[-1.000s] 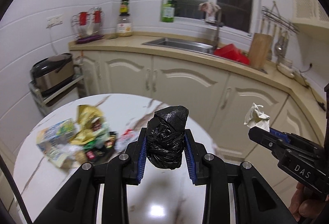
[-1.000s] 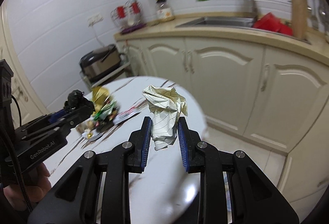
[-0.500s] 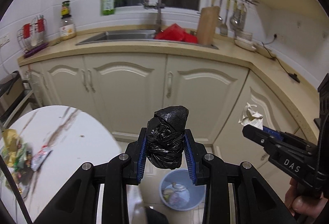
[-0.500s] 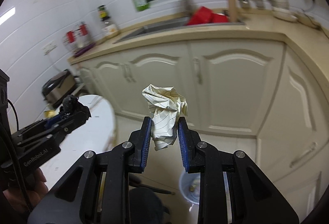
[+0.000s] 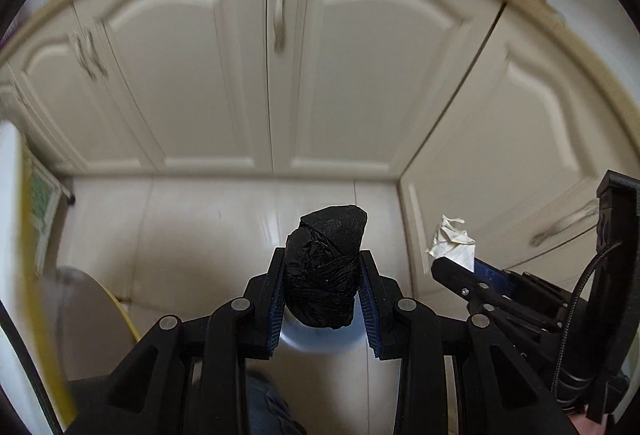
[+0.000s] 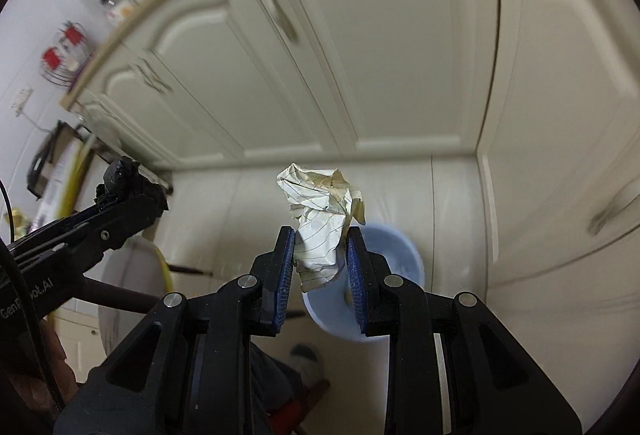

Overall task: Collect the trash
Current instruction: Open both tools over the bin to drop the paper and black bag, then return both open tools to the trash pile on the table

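The wad of black plastic bag [image 5: 324,275] sits clamped between the blue pads of the left hand-held gripper [image 5: 323,295], its jaws narrowed onto it, and directly beneath it a slice of the pale blue waste bin [image 5: 320,341] shows on the floor. The crumpled lined paper [image 6: 322,223] is pinched the same way in the right hand-held gripper [image 6: 320,275], jaws close together and pressing its sides, with the bin's rim just behind and below it.

A second ago both pieces hung over the marble surface with its heap of wrappers, and the view took in the sink and window. Now both cameras tip down at the cream cabinet doors [image 5: 276,47] and the floor tiles, blurred by the swing, and only the edge of the round surface [image 6: 132,275] shows at the left. Neither grip has altered. I judge the carry nearly done: both pieces look close to being over the bin, release not yet made.
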`<state>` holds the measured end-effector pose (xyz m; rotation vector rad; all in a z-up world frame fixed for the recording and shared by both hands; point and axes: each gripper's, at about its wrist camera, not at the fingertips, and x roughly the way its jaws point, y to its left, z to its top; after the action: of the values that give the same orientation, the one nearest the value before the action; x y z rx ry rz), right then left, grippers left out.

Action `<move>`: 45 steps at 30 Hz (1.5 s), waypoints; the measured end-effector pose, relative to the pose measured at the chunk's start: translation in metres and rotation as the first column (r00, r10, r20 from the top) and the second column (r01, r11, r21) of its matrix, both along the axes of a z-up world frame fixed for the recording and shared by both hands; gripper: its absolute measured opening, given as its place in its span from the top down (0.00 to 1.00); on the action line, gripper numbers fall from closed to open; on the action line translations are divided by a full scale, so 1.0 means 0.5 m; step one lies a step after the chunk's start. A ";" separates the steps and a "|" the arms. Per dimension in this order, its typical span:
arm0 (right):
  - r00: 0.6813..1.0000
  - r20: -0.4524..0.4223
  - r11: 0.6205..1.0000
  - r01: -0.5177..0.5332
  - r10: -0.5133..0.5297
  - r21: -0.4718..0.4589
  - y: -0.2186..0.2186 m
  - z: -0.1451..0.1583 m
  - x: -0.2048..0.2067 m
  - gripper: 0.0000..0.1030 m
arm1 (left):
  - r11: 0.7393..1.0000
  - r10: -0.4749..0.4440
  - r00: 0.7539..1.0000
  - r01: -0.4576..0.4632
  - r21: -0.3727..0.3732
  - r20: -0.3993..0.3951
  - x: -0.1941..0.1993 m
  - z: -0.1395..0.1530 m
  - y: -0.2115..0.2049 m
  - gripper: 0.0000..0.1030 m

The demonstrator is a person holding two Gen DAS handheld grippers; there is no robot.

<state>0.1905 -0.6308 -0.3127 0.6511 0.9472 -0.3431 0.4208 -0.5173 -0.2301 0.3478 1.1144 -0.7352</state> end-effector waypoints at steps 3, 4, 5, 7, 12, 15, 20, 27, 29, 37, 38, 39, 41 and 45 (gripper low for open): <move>0.999 -0.045 0.998 0.005 -0.003 0.055 -0.013 -0.065 0.005 0.76 | 0.999 0.000 0.999 0.002 0.035 -0.043 0.031 -0.046 -0.035 0.71; 0.998 -0.060 0.998 0.005 -0.001 0.063 -0.015 -0.080 0.007 0.76 | 0.999 -0.003 0.998 0.006 0.044 -0.057 0.040 -0.058 -0.045 0.70; 0.998 -0.071 0.997 0.005 0.001 0.073 -0.017 -0.095 0.009 0.76 | 0.998 -0.003 0.998 0.007 0.055 -0.065 0.051 -0.069 -0.055 0.70; 0.996 -0.089 0.996 0.006 0.002 0.092 -0.021 -0.121 0.013 0.76 | 0.998 -0.002 0.998 0.006 0.066 -0.065 0.071 -0.084 -0.073 0.69; 0.993 -0.115 0.996 0.009 0.002 0.092 -0.027 -0.150 0.023 0.71 | 0.996 0.010 0.998 -0.005 0.089 -0.057 0.101 -0.103 -0.115 0.36; 0.992 -0.124 0.997 0.006 0.004 0.083 -0.032 -0.159 0.030 0.63 | 0.996 0.012 0.999 -0.008 0.092 -0.037 0.104 -0.107 -0.123 0.30; 0.992 -0.119 0.995 0.041 -0.031 0.086 -0.039 -0.155 0.018 0.25 | 0.994 0.032 0.999 -0.031 0.102 -0.008 0.102 -0.103 -0.121 0.20; 0.984 -0.146 0.993 0.110 -0.102 0.050 -0.049 -0.131 -0.005 0.00 | 0.996 0.057 0.997 -0.060 0.073 0.045 0.022 -0.052 -0.048 0.14; 0.983 -0.144 0.992 0.124 -0.118 0.034 -0.048 -0.114 -0.011 0.00 | 0.996 0.059 0.995 -0.064 0.065 0.076 0.002 -0.030 -0.031 0.13; 0.988 -0.072 0.991 0.136 -0.136 -0.016 -0.018 -0.005 -0.014 0.00 | 0.996 0.089 0.983 -0.084 -0.040 0.159 -0.073 0.084 0.077 0.13; 0.990 -0.056 0.991 0.131 -0.133 -0.030 -0.008 0.019 -0.014 0.00 | 0.994 0.096 0.980 -0.087 -0.058 0.172 -0.080 0.101 0.096 0.13; 0.991 -0.042 0.991 0.128 -0.129 -0.038 0.000 0.037 -0.013 0.00 | 0.993 0.104 0.977 -0.091 -0.077 0.186 -0.089 0.120 0.118 0.13; 0.993 -0.006 0.991 0.118 -0.118 -0.060 0.021 0.084 -0.012 0.00 | 0.988 0.127 0.968 -0.104 -0.116 0.218 -0.104 0.159 0.165 0.13; 0.995 0.067 0.990 0.088 -0.080 -0.115 0.073 0.175 -0.003 0.00 | 0.978 0.171 0.945 -0.128 -0.165 0.280 -0.140 0.236 0.265 0.08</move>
<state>0.1891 -0.5943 -0.2251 0.5917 0.8352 -0.4477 0.3508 -0.3848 -0.1123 0.2366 0.7919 -0.6027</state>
